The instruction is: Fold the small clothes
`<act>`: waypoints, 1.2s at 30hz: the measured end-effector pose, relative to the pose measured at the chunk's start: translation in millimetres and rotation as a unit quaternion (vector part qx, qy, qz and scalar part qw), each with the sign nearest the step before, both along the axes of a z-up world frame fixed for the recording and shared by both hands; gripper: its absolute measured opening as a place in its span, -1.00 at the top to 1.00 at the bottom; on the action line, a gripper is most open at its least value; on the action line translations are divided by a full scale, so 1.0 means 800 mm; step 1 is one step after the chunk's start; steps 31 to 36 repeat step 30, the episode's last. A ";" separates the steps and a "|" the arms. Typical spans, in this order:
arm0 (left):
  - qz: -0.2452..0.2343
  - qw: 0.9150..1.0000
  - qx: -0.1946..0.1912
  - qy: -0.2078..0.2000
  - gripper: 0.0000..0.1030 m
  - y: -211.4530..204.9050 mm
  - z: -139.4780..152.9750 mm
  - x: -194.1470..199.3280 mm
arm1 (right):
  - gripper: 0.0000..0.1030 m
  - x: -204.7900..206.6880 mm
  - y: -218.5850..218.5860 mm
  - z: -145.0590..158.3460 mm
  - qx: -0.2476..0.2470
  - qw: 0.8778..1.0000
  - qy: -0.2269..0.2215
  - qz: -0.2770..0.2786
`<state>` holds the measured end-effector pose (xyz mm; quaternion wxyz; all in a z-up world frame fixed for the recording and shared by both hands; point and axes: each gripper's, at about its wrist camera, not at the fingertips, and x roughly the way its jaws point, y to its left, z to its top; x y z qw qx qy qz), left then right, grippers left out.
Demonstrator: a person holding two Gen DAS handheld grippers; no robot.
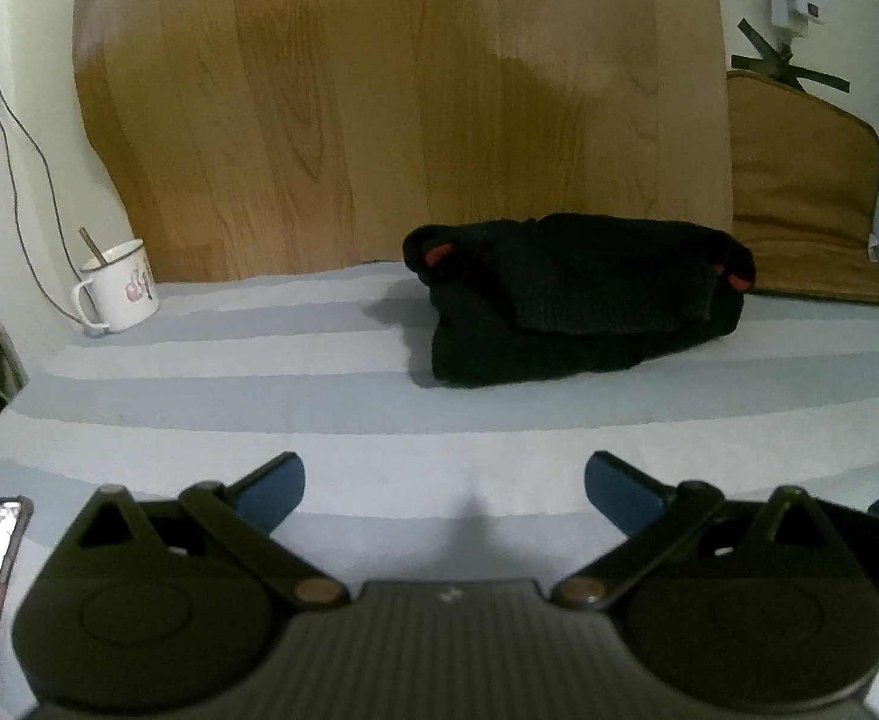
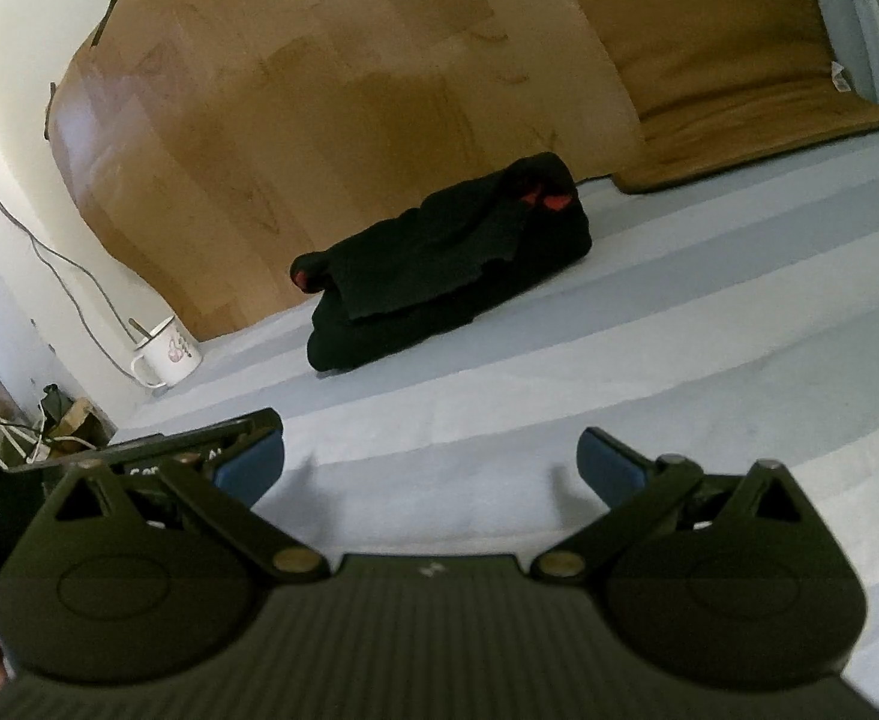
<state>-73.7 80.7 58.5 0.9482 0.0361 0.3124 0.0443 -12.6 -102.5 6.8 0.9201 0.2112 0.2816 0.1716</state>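
Both my left tongs [image 1: 444,489] and right tongs [image 2: 430,461] gape wide, holding nothing. The folded black knitted garment with red patches [image 1: 571,300] lies on the blue-and-grey striped bed sheet [image 1: 259,372], well ahead of both, near the wooden board [image 1: 379,108].

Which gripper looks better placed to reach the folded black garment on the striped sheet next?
Left, marginally. The black knitted garment with red patches sits slightly right of centre ahead of the left gripper, but further off, up and skewed, from the right gripper. Both jaws are open, holding nothing.
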 end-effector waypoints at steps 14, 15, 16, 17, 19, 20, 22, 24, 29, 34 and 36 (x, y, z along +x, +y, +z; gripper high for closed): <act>-0.017 1.000 -0.007 0.007 -1.00 -0.003 0.004 -0.008 | -1.00 -0.002 0.004 0.002 -0.011 1.000 -0.002 -0.004; -0.022 1.000 -0.014 0.010 -1.00 -0.002 0.003 -0.008 | -1.00 -0.002 0.003 0.002 -0.009 1.000 -0.001 -0.005; -0.024 1.000 -0.016 0.011 -1.00 -0.003 0.002 -0.008 | -1.00 -0.002 0.002 0.002 -0.008 1.000 -0.001 -0.006; -0.025 0.999 -0.016 0.012 -1.00 -0.003 0.002 -0.008 | -1.00 -0.002 0.002 0.002 -0.007 1.000 0.000 -0.008; -0.029 0.999 -0.014 0.016 -1.00 -0.006 0.001 -0.008 | -1.00 -0.003 0.001 0.002 -0.008 1.000 0.000 -0.010; -0.030 0.999 -0.014 0.019 -1.00 -0.007 0.000 -0.007 | -1.00 -0.003 0.001 0.002 -0.009 1.000 0.000 -0.011; -0.032 0.999 -0.015 0.020 -1.00 -0.007 0.000 -0.007 | -1.00 -0.002 0.000 0.002 -0.008 1.000 0.001 -0.013; -0.034 0.999 -0.019 0.023 -1.00 -0.008 0.000 -0.005 | -1.00 -0.002 -0.001 0.002 -0.009 1.000 0.001 -0.014; -0.046 0.998 -0.029 0.032 -0.99 -0.011 -0.004 -0.002 | -1.00 -0.001 -0.004 0.002 -0.013 1.000 -0.001 -0.020; -0.048 0.998 -0.027 0.033 -0.99 -0.012 -0.005 -0.002 | -1.00 -0.002 -0.005 0.003 -0.016 1.000 -0.003 -0.022; -0.048 0.998 -0.027 0.033 -0.99 -0.012 -0.005 -0.002 | -1.00 -0.002 -0.005 0.003 -0.016 1.000 -0.003 -0.022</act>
